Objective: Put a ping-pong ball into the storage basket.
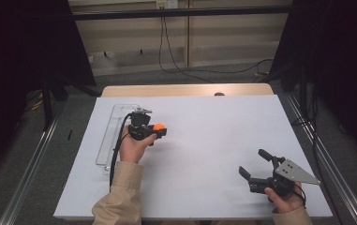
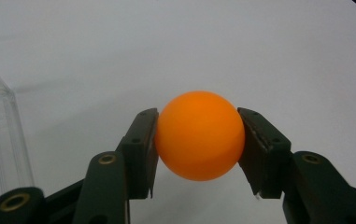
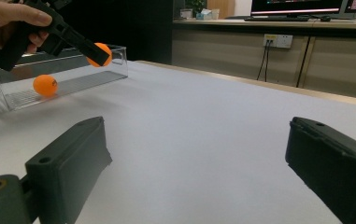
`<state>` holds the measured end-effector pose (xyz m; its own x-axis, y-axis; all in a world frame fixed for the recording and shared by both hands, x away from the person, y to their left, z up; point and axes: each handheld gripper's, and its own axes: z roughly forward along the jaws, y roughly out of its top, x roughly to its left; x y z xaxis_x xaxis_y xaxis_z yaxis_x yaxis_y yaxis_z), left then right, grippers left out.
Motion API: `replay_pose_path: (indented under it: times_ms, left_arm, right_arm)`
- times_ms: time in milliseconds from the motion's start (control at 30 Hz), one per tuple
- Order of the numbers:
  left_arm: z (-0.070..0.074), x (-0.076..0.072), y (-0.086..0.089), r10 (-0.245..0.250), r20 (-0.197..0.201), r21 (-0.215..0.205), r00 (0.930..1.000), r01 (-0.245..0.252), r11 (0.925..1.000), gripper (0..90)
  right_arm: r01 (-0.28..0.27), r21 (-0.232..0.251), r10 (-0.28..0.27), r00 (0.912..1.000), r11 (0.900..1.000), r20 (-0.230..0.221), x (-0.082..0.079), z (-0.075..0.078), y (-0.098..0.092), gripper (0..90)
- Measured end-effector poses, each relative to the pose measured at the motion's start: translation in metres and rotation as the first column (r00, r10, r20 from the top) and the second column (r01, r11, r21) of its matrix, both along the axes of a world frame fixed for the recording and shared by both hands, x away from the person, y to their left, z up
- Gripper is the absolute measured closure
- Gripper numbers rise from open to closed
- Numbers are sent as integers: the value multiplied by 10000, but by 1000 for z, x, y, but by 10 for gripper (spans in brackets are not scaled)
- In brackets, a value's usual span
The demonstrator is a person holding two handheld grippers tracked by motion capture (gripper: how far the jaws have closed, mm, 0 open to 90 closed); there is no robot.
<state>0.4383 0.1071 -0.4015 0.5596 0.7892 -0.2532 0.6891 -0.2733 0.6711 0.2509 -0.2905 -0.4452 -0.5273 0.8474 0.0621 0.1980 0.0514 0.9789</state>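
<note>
One orange ball (image 3: pixel 45 85) already lies inside the clear plastic tray (image 3: pixel 115 65) at the left side of the worktop (image 1: pixel 204 140). A second orange ball (image 2: pixel 199 135) is clamped between the jaws of your left gripper (image 2: pixel 199 154), both pads pressing its sides; you hold it lifted clear of the worktop, just beside the tray. Your right gripper (image 1: pixel 256 165) hangs near the front right corner, jaws spread wide, holding nothing. Judged from this: one ball is placed, and the held ball remains to be carried over the tray wall and released. No further loose balls are in sight on the worktop.
</note>
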Motion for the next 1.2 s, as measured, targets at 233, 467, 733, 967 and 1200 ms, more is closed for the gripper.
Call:
replay_pose_path:
  times_ms: [233, 467, 733, 967, 1200]
  left_arm:
    - [2, 0, 2, 23, 27, -17, 10000, -23, 10000, 509]
    - [2, 0, 3, -15, 10, 5, 10000, 15, 10000, 509]
    - [5, -1, 6, 30, 27, -20, 10000, -30, 10000, 509]
    - [7, -1, 8, 102, 35, -40, 9999, -102, 9999, 509]
    - [9, -1, 10, 153, 60, -128, 9999, -152, 9998, 509]
  right_arm:
    - [0, -4, 0, 10000, 10000, -4, 0, 0, 0, 49]
    - [-6, 3, 6, 10000, 10000, -5, 0, 0, 0, 49]
    - [-5, -1, 5, 10000, 10000, 0, 0, 0, 0, 49]
    - [-12, -10, 12, 10000, 10000, 8, 0, 0, 0, 49]
    - [-9, 1, 9, 10000, 10000, 4, 0, 0, 0, 49]
